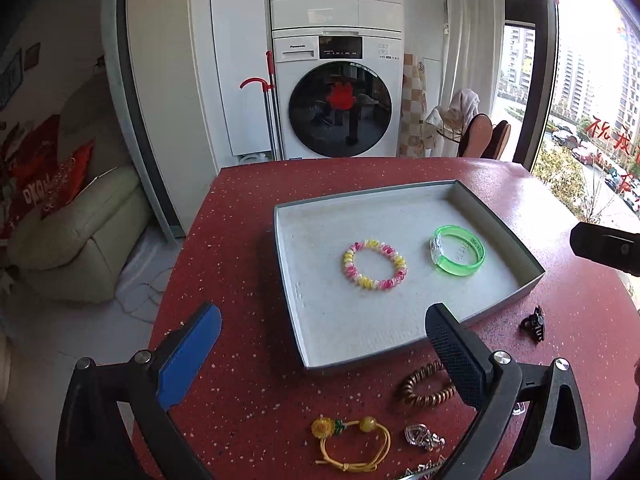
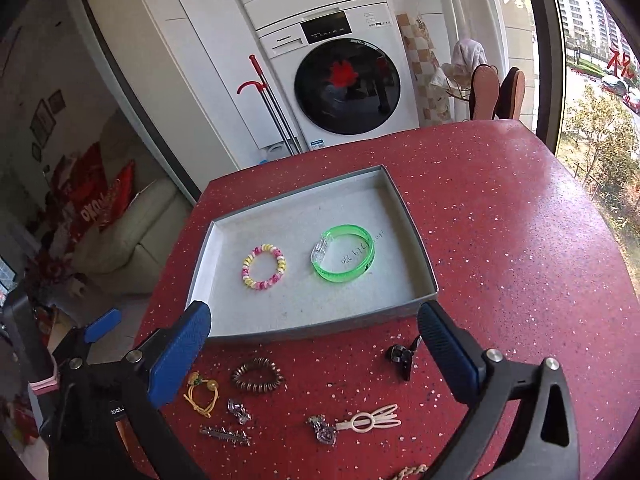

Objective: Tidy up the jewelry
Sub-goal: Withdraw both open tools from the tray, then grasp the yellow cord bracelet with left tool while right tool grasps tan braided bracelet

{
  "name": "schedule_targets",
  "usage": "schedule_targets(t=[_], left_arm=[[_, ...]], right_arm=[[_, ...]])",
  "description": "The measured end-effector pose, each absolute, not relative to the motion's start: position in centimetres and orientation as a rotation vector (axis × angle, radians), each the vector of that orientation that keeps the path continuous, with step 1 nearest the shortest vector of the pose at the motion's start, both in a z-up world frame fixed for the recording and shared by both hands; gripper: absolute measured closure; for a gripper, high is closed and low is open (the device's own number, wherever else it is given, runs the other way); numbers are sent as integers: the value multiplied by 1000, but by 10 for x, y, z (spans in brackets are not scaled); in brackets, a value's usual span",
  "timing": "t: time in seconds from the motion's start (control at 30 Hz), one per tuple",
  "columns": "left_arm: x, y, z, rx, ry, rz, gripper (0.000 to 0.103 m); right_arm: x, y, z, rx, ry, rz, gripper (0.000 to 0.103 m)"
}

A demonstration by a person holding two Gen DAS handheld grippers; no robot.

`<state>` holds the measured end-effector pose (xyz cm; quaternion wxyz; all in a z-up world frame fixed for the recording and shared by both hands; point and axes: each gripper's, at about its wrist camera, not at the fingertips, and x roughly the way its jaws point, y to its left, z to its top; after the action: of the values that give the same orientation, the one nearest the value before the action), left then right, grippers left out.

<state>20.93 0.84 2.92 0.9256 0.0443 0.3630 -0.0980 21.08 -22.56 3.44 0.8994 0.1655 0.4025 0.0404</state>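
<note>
Tray (image 2: pixel 416 236) holds two bracelets: beaded (image 2: pixel 264 267), green bangle (image 2: pixel 343 259). I see both grippers (image 1: pixel 320 352) (image 2: pixel 316 344) released, empty. Only right view shows the cream hair clip (image 2: pixel 370 420); seven pieces loose on table (image 2: pixel 500 220).

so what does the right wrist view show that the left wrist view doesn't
Only the right wrist view shows the cream hair clip and the braided piece at the bottom edge; the silver barrette appears whole only here.

Only the left wrist view shows the sunflower charm on the yellow cord bracelet clearly.

Both show the gray tray holding the pink-yellow coil bracelet and green bangle, with the brown coil hair tie and black claw clip outside it on the red table.
</note>
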Motion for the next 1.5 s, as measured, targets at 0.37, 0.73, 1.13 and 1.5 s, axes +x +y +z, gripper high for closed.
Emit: schedule_targets(t=[0.37, 0.73, 1.13, 1.5], left_arm=[[161, 36, -12, 46, 852, -168, 0], [154, 46, -36, 15, 911, -134, 0], [164, 39, -48, 41, 933, -137, 0], [179, 27, -60, 79, 965, -141, 2]], right_arm=[[149, -238, 9, 350, 917, 44, 0], [98, -238, -32, 258, 1002, -30, 0], [88, -211, -48, 171, 1027, -36, 4], [90, -195, -66, 82, 1071, -51, 37]])
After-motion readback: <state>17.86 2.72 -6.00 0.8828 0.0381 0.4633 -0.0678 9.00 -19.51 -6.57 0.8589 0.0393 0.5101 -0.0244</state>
